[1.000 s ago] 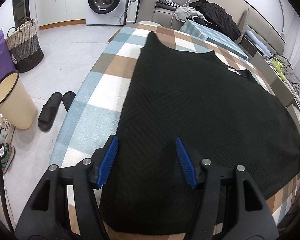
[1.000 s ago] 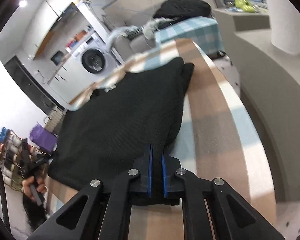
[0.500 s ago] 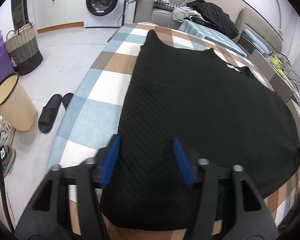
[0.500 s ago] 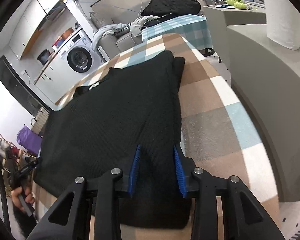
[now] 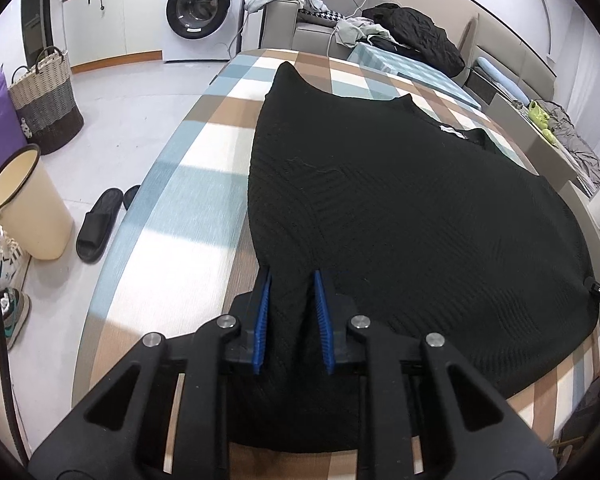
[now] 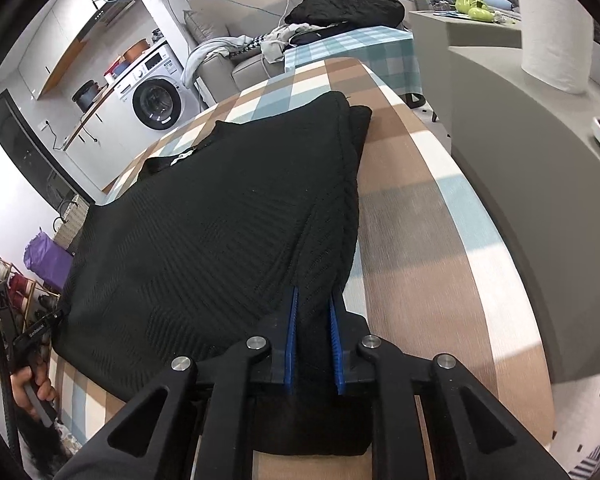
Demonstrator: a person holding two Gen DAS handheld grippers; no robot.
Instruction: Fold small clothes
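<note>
On the checked table [image 5: 204, 184], both tongs [image 5: 290, 312] [image 6: 312, 340] pinch the black sweater [image 5: 400, 208].

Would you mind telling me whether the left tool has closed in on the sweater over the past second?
Yes. The left tool has narrowed from a wide gap to pinching a ridge of the sweater near its hem, by the checked cloth.

Probably home: washing machine [image 5: 198, 10], sofa [image 5: 300, 28]
</note>
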